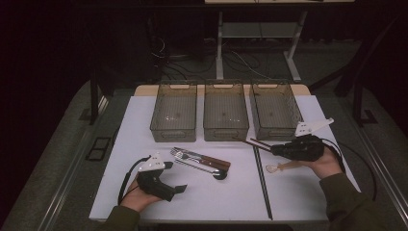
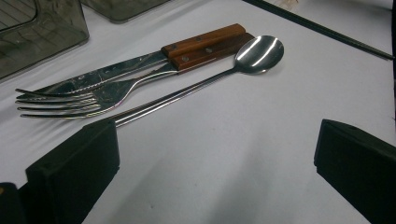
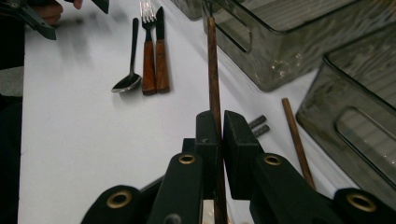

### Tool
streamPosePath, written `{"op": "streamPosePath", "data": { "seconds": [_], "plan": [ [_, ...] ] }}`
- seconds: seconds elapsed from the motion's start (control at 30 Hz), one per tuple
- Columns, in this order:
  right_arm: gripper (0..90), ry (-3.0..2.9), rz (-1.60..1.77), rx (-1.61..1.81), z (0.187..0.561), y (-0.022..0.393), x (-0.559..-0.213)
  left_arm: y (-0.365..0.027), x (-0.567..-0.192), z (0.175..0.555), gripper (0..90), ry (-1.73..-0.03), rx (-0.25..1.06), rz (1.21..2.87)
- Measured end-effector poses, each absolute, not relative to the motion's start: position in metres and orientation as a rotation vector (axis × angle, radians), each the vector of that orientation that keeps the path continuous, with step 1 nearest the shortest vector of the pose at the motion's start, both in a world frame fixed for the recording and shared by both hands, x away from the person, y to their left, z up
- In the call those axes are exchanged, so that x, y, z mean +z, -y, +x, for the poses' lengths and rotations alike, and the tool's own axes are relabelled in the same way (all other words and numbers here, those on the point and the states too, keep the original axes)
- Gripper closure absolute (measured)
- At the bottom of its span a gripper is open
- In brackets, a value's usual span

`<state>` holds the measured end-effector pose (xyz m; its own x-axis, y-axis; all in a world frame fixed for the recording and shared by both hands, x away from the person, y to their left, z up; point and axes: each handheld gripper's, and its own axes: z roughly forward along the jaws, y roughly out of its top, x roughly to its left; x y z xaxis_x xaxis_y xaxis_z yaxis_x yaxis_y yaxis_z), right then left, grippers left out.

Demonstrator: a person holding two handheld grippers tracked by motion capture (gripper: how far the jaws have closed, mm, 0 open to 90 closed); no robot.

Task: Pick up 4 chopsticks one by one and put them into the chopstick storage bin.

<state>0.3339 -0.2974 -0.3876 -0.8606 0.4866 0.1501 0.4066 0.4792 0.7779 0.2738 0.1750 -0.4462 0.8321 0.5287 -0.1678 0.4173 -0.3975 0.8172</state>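
Right hand-held gripper [image 3: 218, 133] is clamped on a brown chopstick [image 3: 213, 70], held near the right-hand bin [image 1: 274, 109]; a second chopstick [image 3: 295, 140] apparently lies on the counter [image 1: 202, 192]. Left hand-held gripper [image 2: 215, 158] stands wide, empty, near the spoon [image 2: 259, 53].

Far edge: 3 grey bins [image 1: 226, 117] are set side by side along the back of the table [image 1: 144, 192], closing off that side.
Centre: a fork [image 2: 70, 100], a knife [image 2: 140, 65] and a spoon [image 2: 259, 53] are laid together, touching, as a low obstacle.
Near left: bare tabletop is left between the cutlery and the front edge; it is partly taken up by the left gripper [image 1: 175, 188], whose jaws are spread.
Right half: a dark seam [image 1: 262, 183] is crossed by nothing; a loose chopstick [image 3: 294, 135] and a pale spoon [image 1: 284, 167] are lying just before the right bin [image 1: 275, 113].
Right gripper [image 3: 219, 135]: a chopstick [image 3: 214, 70] is clamped and pointed at the bin wall.
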Motion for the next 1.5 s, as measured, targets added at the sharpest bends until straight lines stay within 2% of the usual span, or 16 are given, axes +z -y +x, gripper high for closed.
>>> {"op": "streamPosePath", "data": {
  "seconds": [0.5,0.9,1.5],
  "plan": [
    [84.7,-2.609,0.794,1.405,0.344,0.249,-0.374,-0.174,-0.447,0.273,0.0,-0.708,0.135,2.030],
    [84.7,-2.577,0.808,1.394,0.363,0.199,-0.363,-0.171,-0.447,0.273,0.0,-0.712,0.129,2.043],
    [84.8,-2.558,0.889,1.323,0.397,0.150,-0.349,-0.168,-0.447,0.273,0.0,-0.699,0.128,2.066]
  ]
}}
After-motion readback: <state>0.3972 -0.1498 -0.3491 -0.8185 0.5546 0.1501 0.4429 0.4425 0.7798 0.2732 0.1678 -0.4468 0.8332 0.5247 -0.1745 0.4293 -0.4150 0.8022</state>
